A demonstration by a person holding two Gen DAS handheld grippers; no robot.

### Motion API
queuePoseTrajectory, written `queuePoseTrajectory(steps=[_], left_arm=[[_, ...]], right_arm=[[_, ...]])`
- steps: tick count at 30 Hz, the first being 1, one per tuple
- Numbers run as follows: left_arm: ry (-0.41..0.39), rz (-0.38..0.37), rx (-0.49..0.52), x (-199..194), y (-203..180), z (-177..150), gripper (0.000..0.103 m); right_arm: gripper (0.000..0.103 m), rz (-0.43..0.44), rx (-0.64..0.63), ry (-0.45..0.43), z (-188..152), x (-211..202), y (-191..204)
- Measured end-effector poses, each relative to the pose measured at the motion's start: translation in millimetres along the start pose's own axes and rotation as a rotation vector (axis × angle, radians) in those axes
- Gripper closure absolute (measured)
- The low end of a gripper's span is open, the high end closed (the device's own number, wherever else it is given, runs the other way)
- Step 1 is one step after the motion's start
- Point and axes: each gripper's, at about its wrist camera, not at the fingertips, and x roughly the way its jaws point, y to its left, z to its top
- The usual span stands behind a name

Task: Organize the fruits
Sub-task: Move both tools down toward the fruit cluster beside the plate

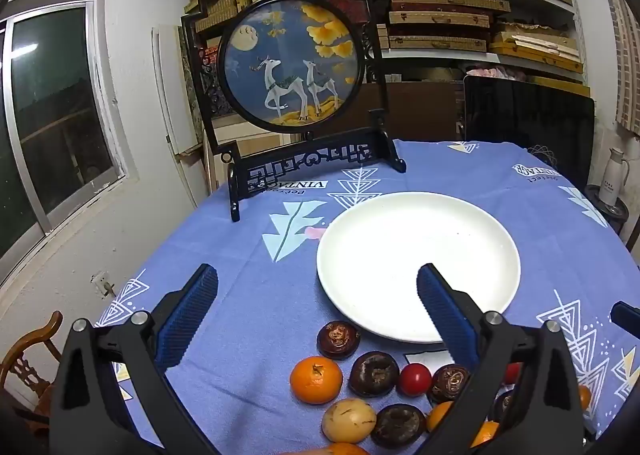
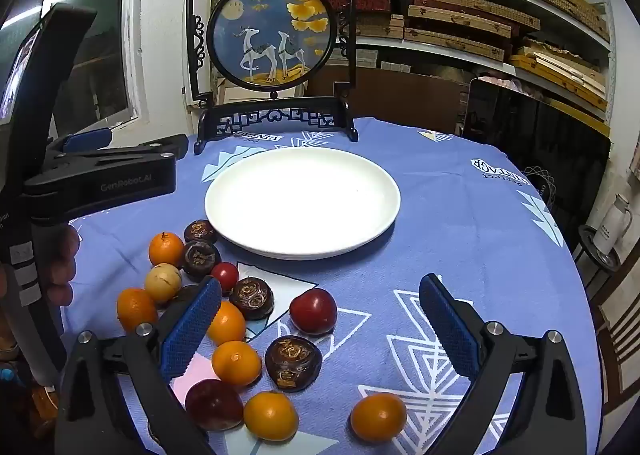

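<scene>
The fruits [image 2: 236, 319] lie loose on the counter's blue patterned cloth [image 2: 460, 239], gathered on the near side of a white plate [image 2: 304, 203] whose surface carries nothing but a tiny dark speck. Among them are orange citrus such as one lone piece [image 2: 378, 417] set apart to the right, dark brown round fruits with pale scarring like the one [image 2: 293, 363] near the middle, red fruits including a larger one [image 2: 313, 311], and a single tan fruit [image 2: 163, 282]. The nearest dark fruit [image 2: 200, 230] sits just beside the plate rim.

The right gripper [image 2: 320, 329] hovers above the pile with its blue-padded fingers spread wide, clamped on nothing — its left finger [image 2: 192, 329] covers part of an orange and a dark fruit behind it. The left gripper [image 1: 318, 313] is likewise spread apart and holds nothing; its right finger [image 1: 448, 319] overlaps the plate [image 1: 400, 247] edge and hides several fruits at the lower right, where only slivers of orange and red show. At the bottom edge of the left wrist view an orange piece is cut off.

Behind the plate stands a black-framed round deer screen [image 2: 272, 35], and shelves of flat boxes [image 2: 460, 19] fill the back wall
</scene>
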Motion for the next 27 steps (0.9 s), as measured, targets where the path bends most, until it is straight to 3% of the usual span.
queuePoseTrajectory(steps=[16, 20, 23, 27], left_arm=[[-0.019, -0.040, 0.035, -12.3, 1.2, -8.9, 0.005], [-0.028, -0.046, 0.086, -19.1, 19.3, -18.7, 0.005], [0.003, -0.098, 0.114, -22.8, 41.8, -33.6, 0.005], [0.058, -0.167, 0.210, -31.3, 52.4, -62.6, 0.005]], right_arm=[[0.004, -0.021, -0.029, -0.008, -2.5, -13.4, 0.8], [0.004, -0.089, -0.092, 0.022, -13.4, -24.5, -11.8], [0.004, -0.115, -0.098, 0.063, -25.8, -31.4, -30.3], [0.004, -0.067, -0.036, 0.130, -44.0, -37.1, -54.6]])
